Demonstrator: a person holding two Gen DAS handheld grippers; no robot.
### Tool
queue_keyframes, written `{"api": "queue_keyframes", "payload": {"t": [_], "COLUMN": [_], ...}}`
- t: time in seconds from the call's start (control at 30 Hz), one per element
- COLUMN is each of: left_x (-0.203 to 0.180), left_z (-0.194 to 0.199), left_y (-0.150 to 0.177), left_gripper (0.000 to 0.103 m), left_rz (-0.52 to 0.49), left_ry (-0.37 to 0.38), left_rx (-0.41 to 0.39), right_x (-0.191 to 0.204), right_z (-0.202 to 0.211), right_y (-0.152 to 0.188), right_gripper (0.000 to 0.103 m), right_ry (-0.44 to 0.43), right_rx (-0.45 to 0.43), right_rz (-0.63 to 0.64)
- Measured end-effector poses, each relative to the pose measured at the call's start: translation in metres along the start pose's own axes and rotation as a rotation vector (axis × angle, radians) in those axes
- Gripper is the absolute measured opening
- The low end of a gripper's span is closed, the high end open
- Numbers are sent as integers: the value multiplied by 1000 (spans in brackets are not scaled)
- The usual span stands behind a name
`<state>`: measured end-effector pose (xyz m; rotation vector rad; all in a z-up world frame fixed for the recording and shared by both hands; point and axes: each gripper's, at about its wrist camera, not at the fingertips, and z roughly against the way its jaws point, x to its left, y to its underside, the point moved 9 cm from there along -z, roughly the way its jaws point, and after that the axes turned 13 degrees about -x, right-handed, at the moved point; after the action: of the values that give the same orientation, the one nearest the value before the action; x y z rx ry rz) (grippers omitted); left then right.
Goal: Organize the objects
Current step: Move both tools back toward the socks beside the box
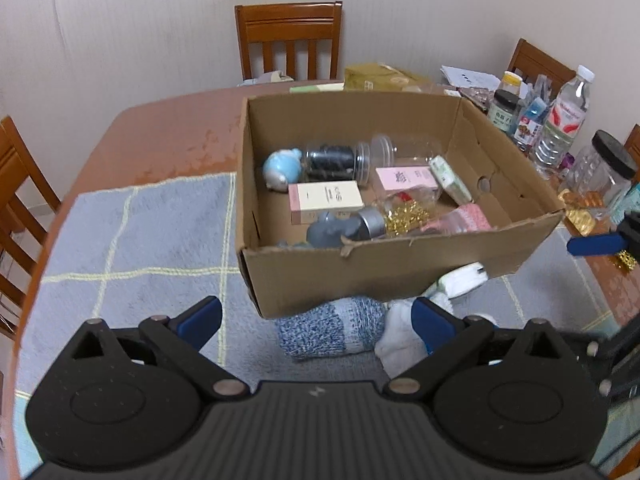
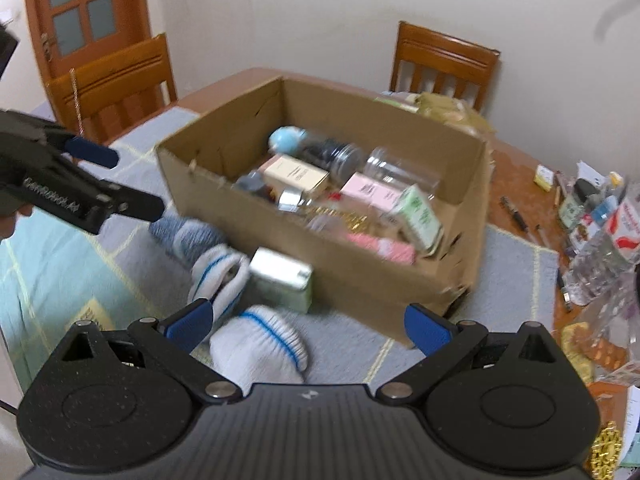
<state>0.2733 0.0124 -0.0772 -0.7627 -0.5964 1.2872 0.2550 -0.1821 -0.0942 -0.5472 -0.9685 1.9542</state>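
An open cardboard box (image 1: 384,256) (image 2: 360,276) stands on the grey checked mat (image 1: 132,236) and holds jars, small cartons and a blue toy (image 1: 282,168). In front of it lie a blue knit sock (image 1: 332,332) (image 2: 188,236), white socks (image 1: 400,340) (image 2: 260,340) and a pale green carton (image 2: 280,280). My left gripper (image 1: 316,320) is open just above the blue sock, holding nothing. My right gripper (image 2: 308,326) is open over the white sock, also holding nothing. The left gripper (image 2: 96,184) shows in the right wrist view, at the left.
Wooden chairs (image 1: 290,40) (image 2: 112,84) surround the brown table (image 1: 168,136). At the right stand a water bottle (image 1: 562,120), jars (image 1: 604,168), packets and pens (image 2: 516,212). A wooden door (image 2: 84,12) is behind at left.
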Motion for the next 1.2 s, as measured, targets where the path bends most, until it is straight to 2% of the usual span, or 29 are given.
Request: {"api": "queue_keyframes", "payload": {"t": [0.27,0.33,0.43,0.53,0.7,0.93,1.2], "left_x": [5,6,3,5,9,12,13], "left_z": [-39,-48,-56,-61,-56,-41,-30], "left_y": [12,16,20,29,41,57,71], "left_gripper": [100,100,100,100,100,101,101], "left_rz": [117,143,134,106,167,166,141], "left_ry": [17,11,22,-10,11,16,8], "left_rx": [-7,13,23,43,57,80,98], "right_x": [21,25,27,27,25,15,9], "right_z": [-27,-32,-37,-39,-43,-45,-51], "right_y": [35,41,47,50,55,62,68], "right_gripper": [103,103,103,103,103,103,103], "right_ry": [-32,-34,-21,-19,-3,14,-22], "right_rx": [87,103,117,127,139,157,168], "right_rz": [-22,-19,-16,-34,-18,-27,-78]}}
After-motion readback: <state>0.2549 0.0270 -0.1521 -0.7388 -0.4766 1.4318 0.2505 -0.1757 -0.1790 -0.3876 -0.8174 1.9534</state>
